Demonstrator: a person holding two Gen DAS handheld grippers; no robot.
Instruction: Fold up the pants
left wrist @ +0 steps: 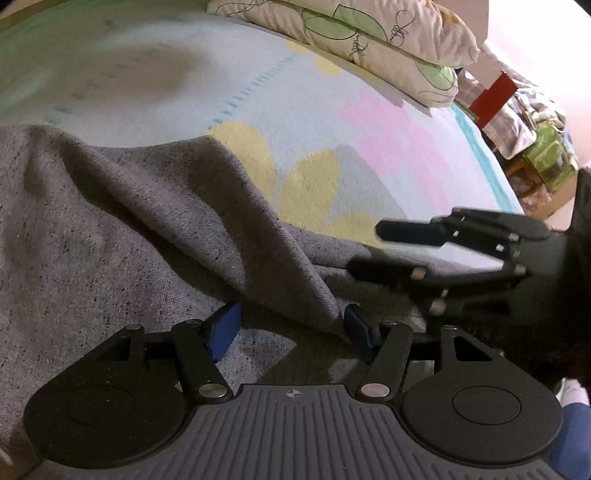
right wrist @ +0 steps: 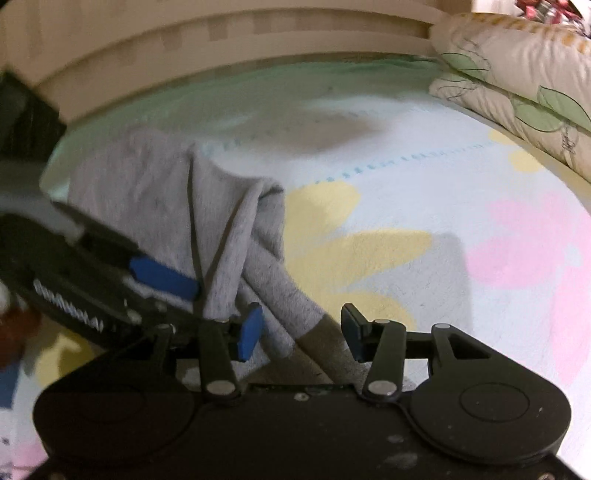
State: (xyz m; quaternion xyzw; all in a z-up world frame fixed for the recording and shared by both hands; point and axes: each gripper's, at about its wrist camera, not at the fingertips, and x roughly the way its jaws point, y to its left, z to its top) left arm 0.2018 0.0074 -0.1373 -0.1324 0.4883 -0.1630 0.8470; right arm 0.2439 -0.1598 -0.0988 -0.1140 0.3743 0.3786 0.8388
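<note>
Grey sweatpants [left wrist: 122,229] lay bunched on the flower-print bed sheet [left wrist: 369,155], toward the near edge of the bed, a raised fold running diagonally, probably mid-fold. Left tongs [left wrist: 291,328] stood partly open astride that ridge; blue pads [left wrist: 223,332] seemed apart from the cloth, so apparently nothing gripped, though contact on the right pad could not be told. Right tongs [right wrist: 301,334] likewise partly open, with a narrow leg or cuff end [right wrist: 317,332] lying between the fingers, loose rather than pinched, likely just let go so the layer could settle. Stacked leaf-patterned pillows [left wrist: 369,33] sat at the far edge, well clear, leaving the sheet's middle free for folding.
</note>
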